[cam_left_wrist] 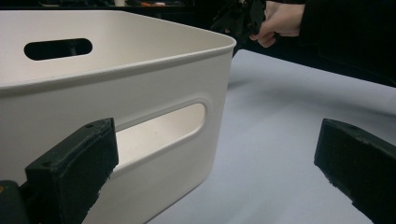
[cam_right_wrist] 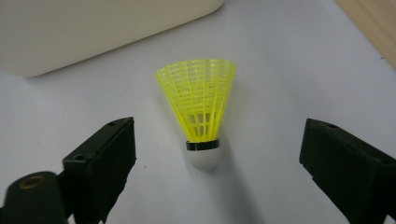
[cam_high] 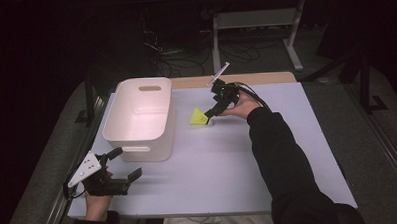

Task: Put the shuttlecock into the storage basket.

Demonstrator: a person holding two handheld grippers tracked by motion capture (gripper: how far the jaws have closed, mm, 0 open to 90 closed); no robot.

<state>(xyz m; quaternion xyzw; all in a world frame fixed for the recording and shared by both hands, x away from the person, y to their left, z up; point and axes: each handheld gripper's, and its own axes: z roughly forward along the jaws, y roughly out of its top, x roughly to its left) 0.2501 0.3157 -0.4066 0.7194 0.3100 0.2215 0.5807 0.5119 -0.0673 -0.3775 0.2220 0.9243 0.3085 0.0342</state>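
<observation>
Here, right gripper spread wide around a yellow shuttlecock lying at frame centre, white cork toward the camera, just right of the white bin. Left gripper also spread, idle at lower left beside the bin. Risks: crushing the springy skirt, or squirting the rounded cork out sideways.

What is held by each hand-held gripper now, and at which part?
Nothing is held. The right hand-held gripper is open, with the yellow shuttlecock lying between its jaws, untouched. The left hand-held gripper is open near the white bin.
</observation>
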